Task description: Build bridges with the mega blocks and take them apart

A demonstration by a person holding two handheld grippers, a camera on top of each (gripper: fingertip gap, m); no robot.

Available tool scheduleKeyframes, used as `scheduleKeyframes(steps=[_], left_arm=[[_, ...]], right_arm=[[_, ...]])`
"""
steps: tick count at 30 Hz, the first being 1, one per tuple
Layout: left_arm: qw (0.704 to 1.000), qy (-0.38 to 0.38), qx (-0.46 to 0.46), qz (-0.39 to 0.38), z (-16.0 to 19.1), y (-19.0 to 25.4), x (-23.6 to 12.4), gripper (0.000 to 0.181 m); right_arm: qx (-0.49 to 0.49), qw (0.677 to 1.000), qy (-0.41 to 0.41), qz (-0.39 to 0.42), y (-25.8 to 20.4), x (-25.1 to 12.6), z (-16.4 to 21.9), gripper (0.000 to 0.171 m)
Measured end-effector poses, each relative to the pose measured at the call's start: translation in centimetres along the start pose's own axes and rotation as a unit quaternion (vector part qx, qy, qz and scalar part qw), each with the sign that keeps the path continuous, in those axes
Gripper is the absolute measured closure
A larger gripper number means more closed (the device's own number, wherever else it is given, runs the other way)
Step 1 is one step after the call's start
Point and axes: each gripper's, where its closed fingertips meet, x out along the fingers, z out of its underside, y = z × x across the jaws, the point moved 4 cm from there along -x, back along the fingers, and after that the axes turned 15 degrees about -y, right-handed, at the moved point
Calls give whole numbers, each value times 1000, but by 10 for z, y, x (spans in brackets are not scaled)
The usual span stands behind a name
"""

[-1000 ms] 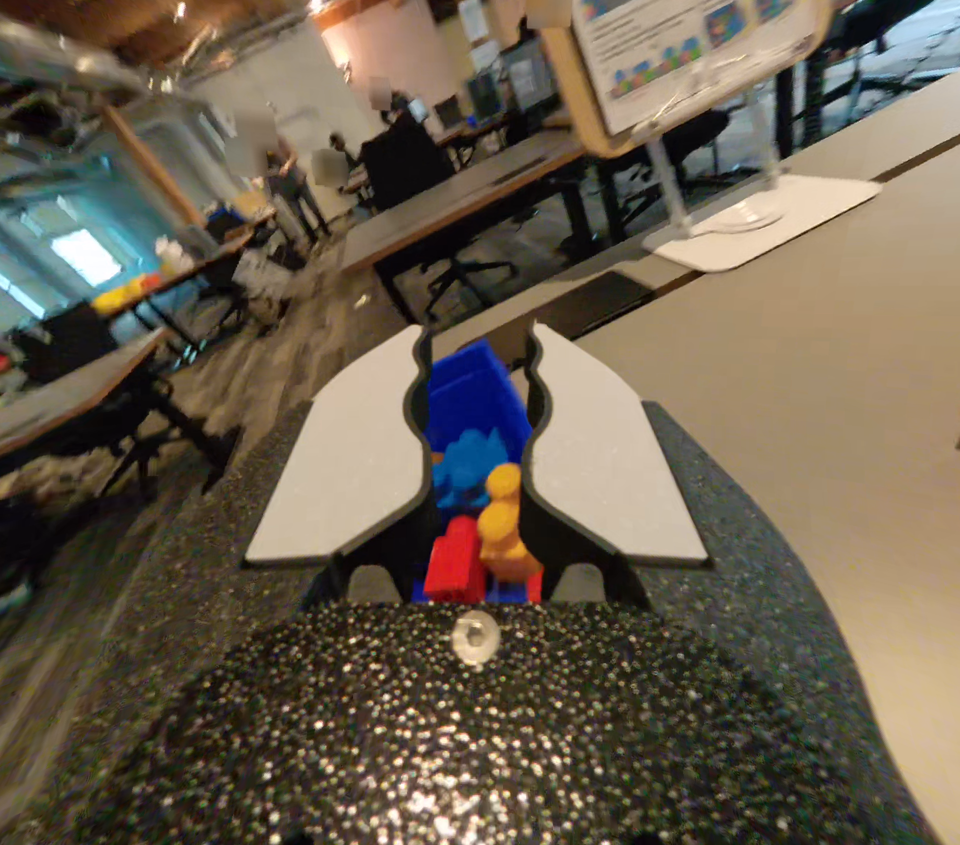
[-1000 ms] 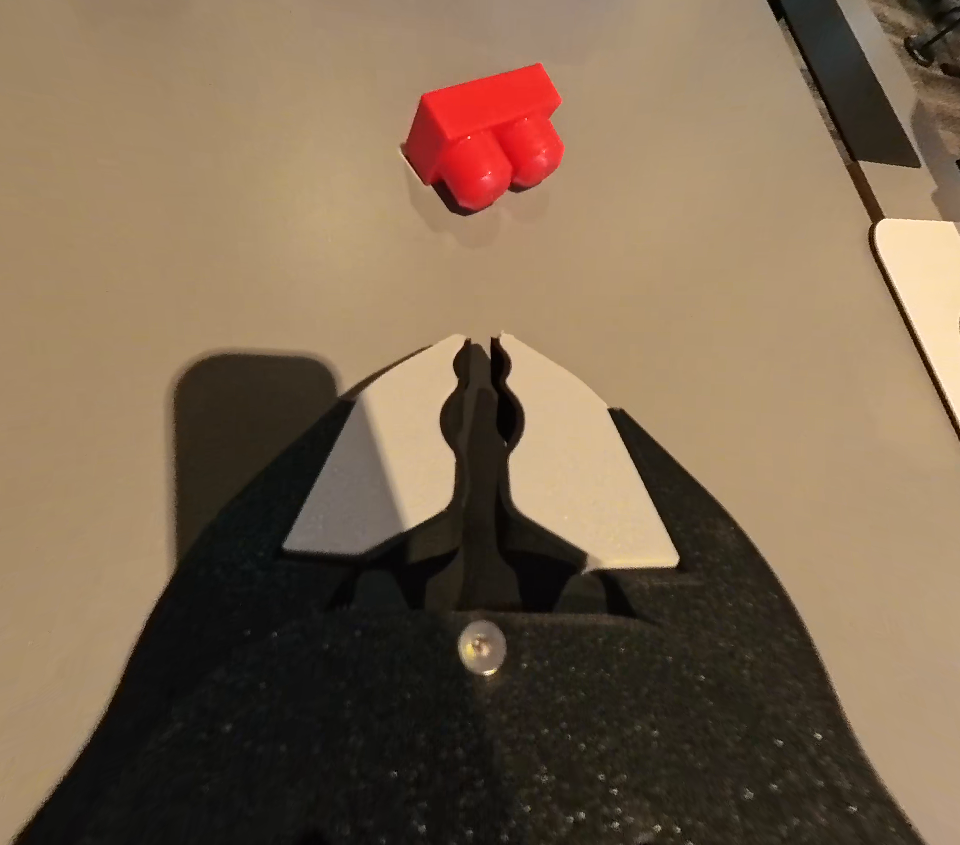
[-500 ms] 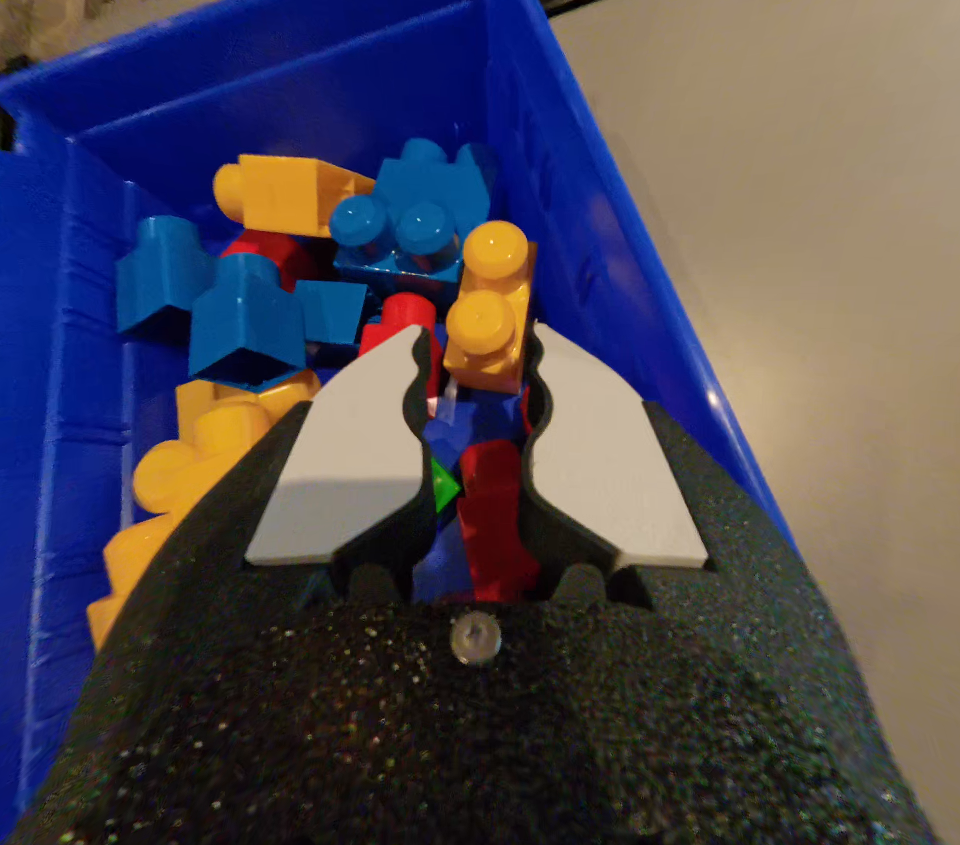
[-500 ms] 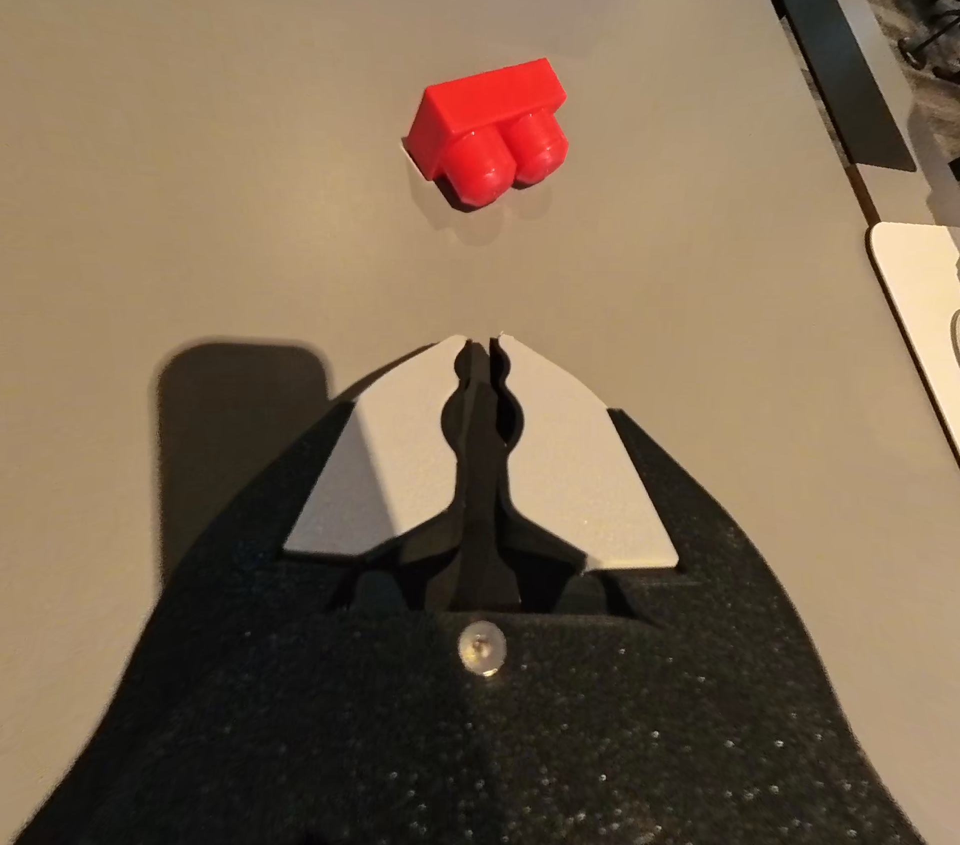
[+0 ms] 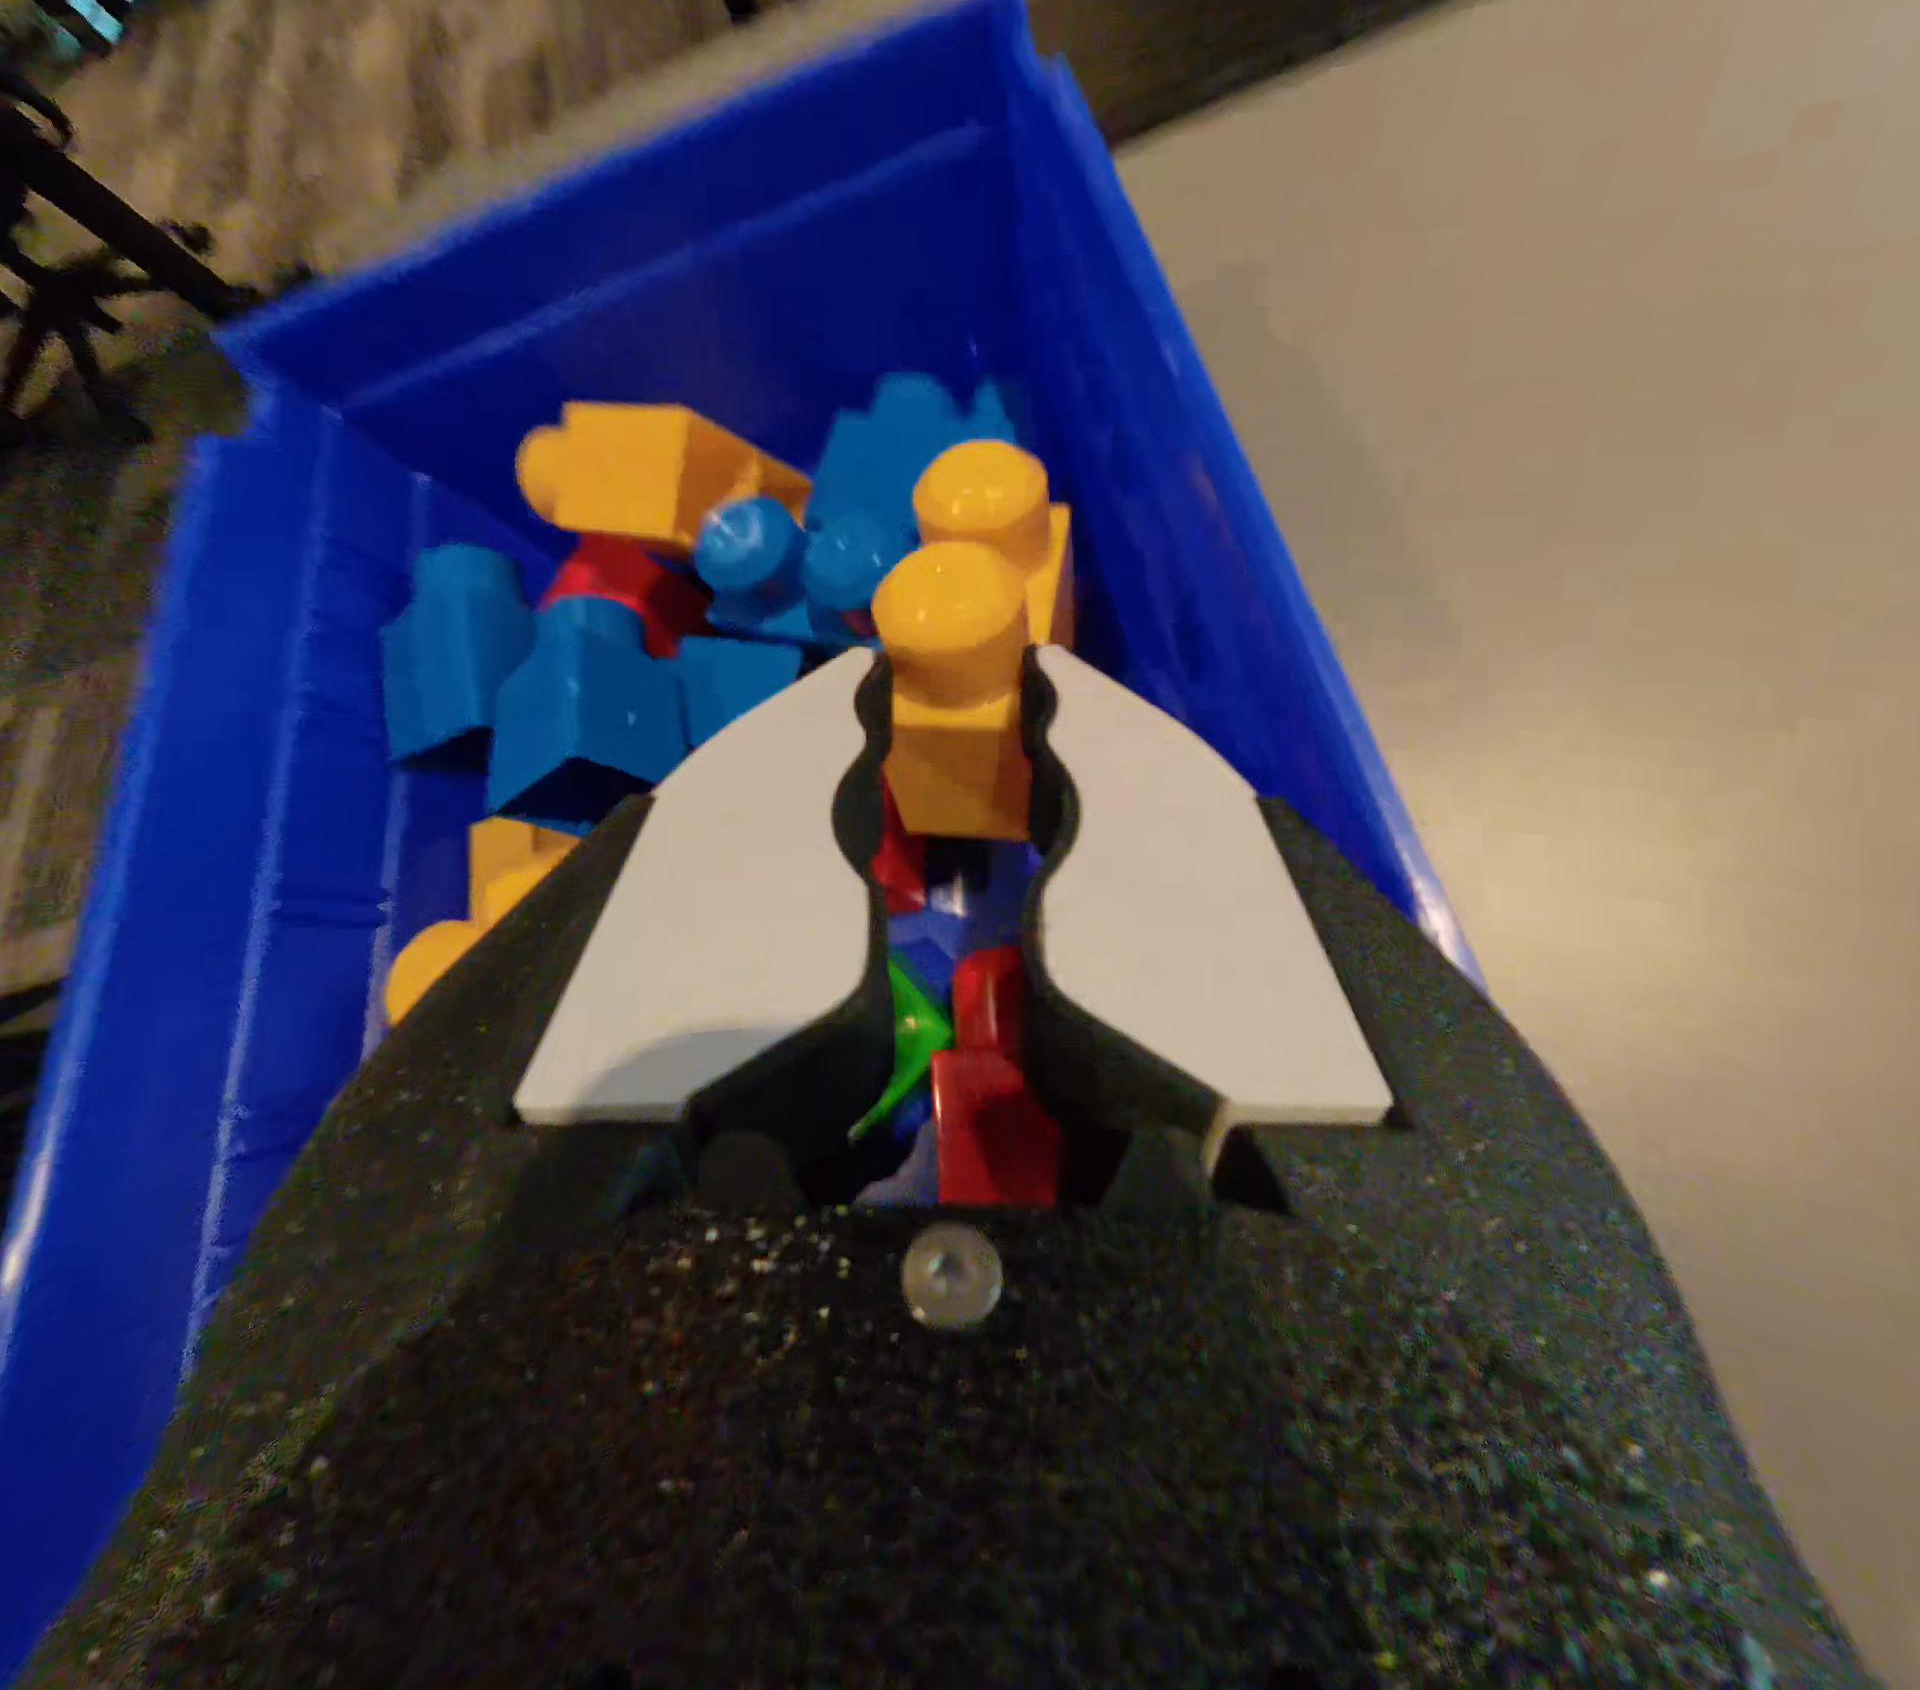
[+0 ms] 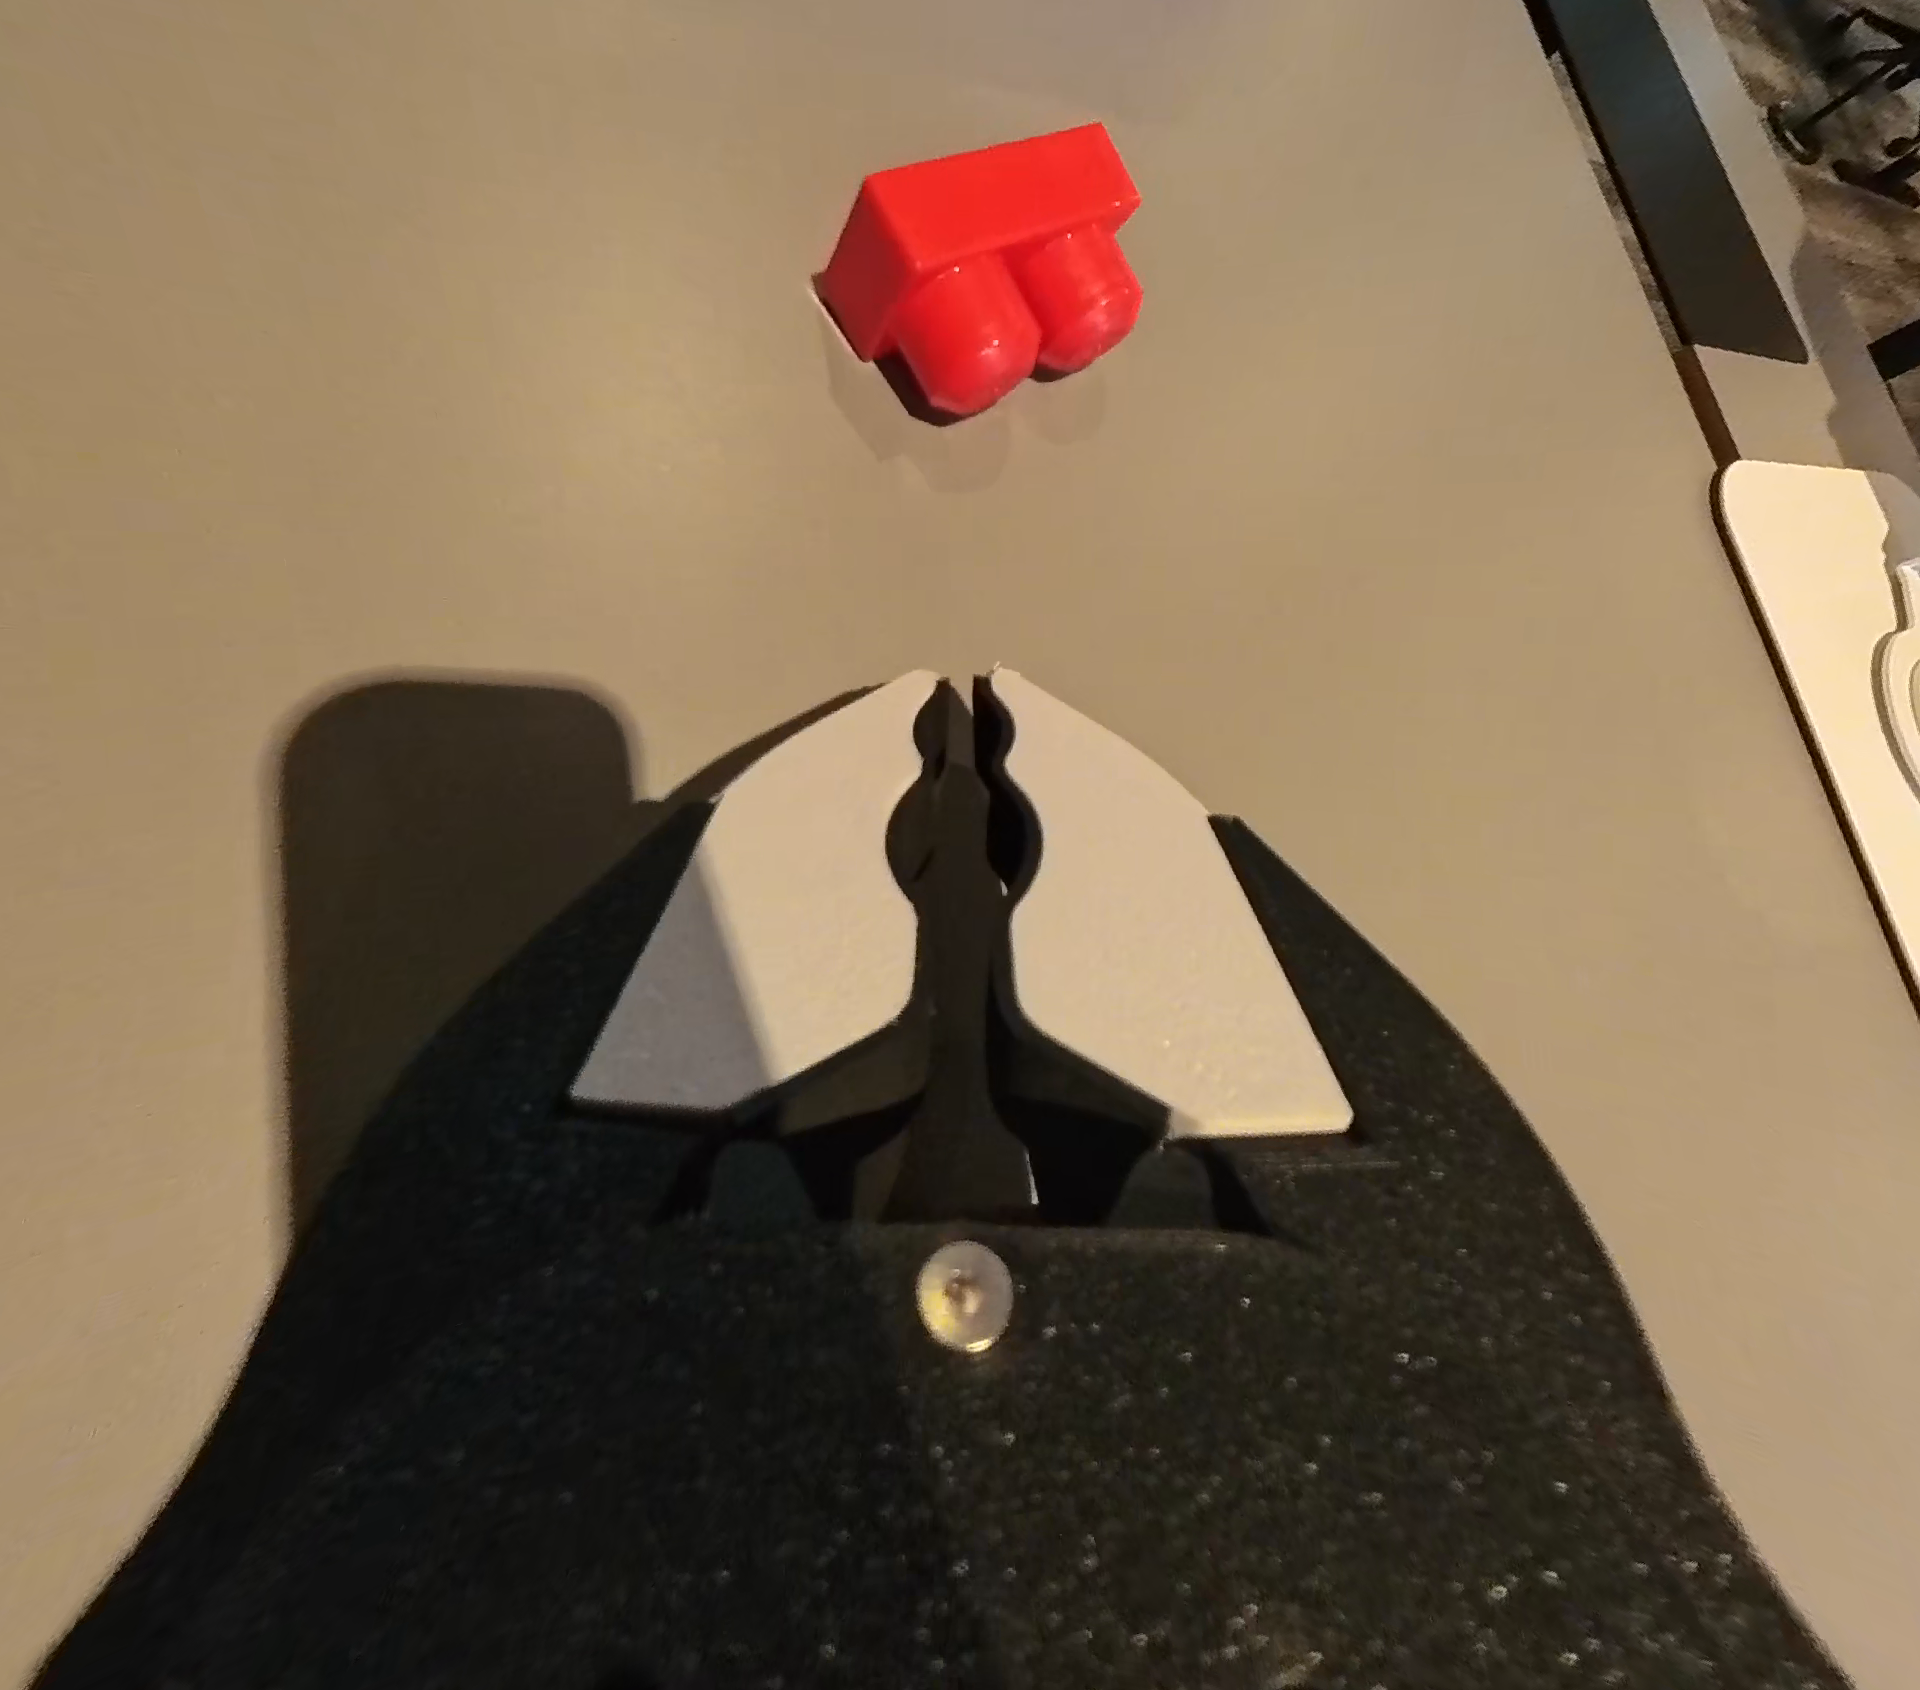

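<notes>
One blue bin (image 5: 260, 705) of mixed blocks; one red block (image 6: 987, 258) on one table (image 6: 416, 186).

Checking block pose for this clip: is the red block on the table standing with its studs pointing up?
No. The red block lies on its side on the table, studs pointing sideways toward the shut right gripper.

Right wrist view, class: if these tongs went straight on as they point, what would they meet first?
Probably the red two-stud plastic block, lying on its side on the grey table; the right tongs are shut and empty.
</notes>
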Motion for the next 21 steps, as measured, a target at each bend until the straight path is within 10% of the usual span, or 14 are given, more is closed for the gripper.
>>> scheduleKeyframes(steps=[8, 21], left_arm=[[972, 228, 38, 48, -39, 24, -71, 181], [995, 40, -85, 36, 14, -32, -36, 160]], right_arm=[[-1, 1000, 0, -1, 0, 0, 0, 168], [-5, 1000, 1, 0, -1, 0, 0, 169]])
